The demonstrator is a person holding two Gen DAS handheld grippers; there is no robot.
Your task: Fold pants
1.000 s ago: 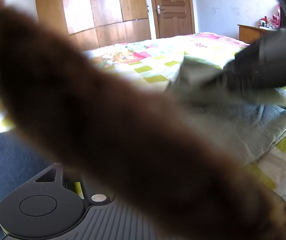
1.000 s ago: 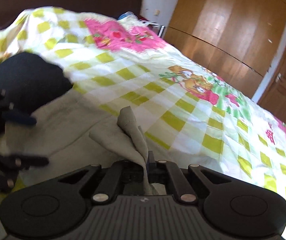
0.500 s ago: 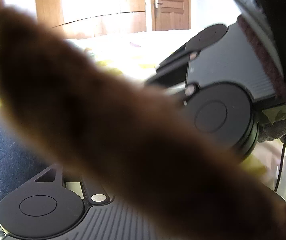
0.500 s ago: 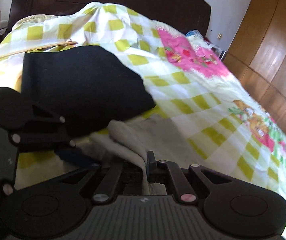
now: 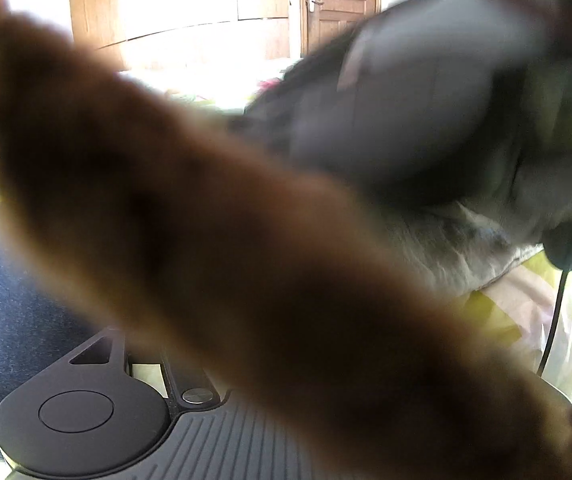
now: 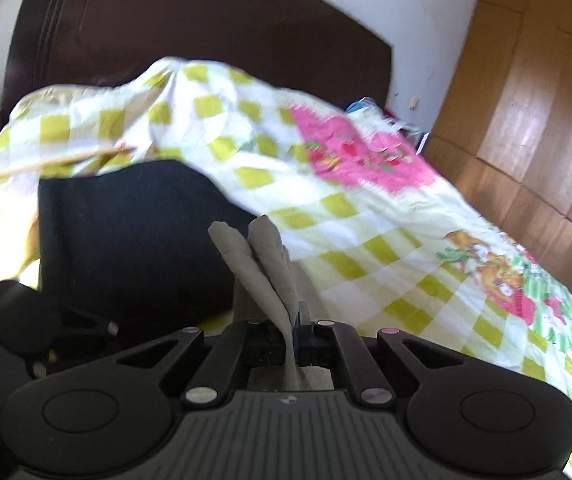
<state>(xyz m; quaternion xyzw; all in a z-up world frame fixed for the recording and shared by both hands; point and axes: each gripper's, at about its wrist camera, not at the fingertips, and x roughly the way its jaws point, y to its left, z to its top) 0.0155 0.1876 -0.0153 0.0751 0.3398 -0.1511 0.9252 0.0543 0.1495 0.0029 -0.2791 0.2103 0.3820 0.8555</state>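
A bed with a yellow-checked cover stands against a dark brown headboard and white wall. Wooden wardrobe beside it; a panelled wooden door beyond, bright daylight.

— Grey-beige cloth pants, plain, pinched in the black plastic right gripper; beside them a flat black garment, no pattern.

— Bedspread white with yellow-green checks, a pink cartoon patch. Dark brown headboard, honey-brown wooden wardrobe.

— From the left wrist: a blurred brown furry band, dark blue fabric underneath.
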